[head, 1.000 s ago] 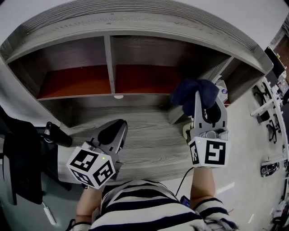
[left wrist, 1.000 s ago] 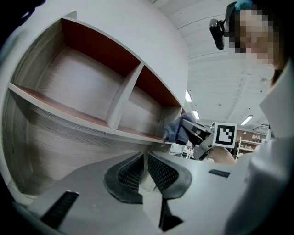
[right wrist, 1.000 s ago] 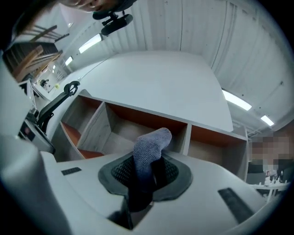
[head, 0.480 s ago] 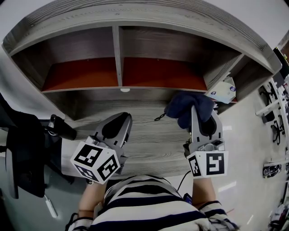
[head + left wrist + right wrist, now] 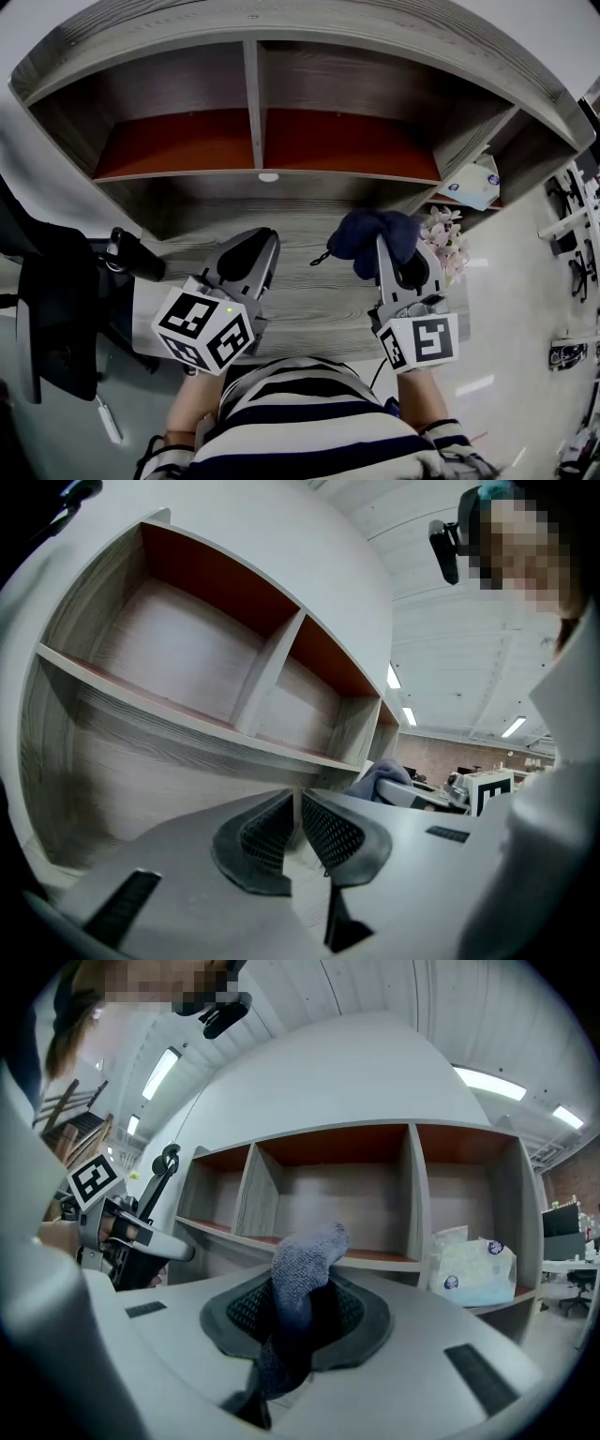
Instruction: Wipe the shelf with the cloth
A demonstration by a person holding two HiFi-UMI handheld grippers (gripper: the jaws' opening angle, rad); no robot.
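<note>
Since a second ago the right gripper (image 5: 394, 251) has drawn back from the right end of the shelf (image 5: 253, 84), moving left and toward the person along the grey wood-grain board (image 5: 309, 305) below the two red-floored compartments. It has carried the cloth (image 5: 370, 234) with it. The left gripper (image 5: 255, 253) has kept to much the same spot over the board's left half. In the right gripper view, the right gripper (image 5: 300, 1307) is clamped on the dark blue cloth (image 5: 302, 1265). The fabric is pinched between the ribbed pads, a bunched end stands up past the jaw tips, and another end hangs below them. From the head view the cloth bulges out ahead of the jaws over the board; whether it touches the wood cannot be told. In the left gripper view, the left gripper (image 5: 298, 817) has its jaws almost together, with only a thin slit between the pads and nothing in it. A pale tissue pack (image 5: 473, 183) lies in the shelf's right-hand bay, and pink flowers (image 5: 448, 239) show just right of the cloth-holding gripper.
</note>
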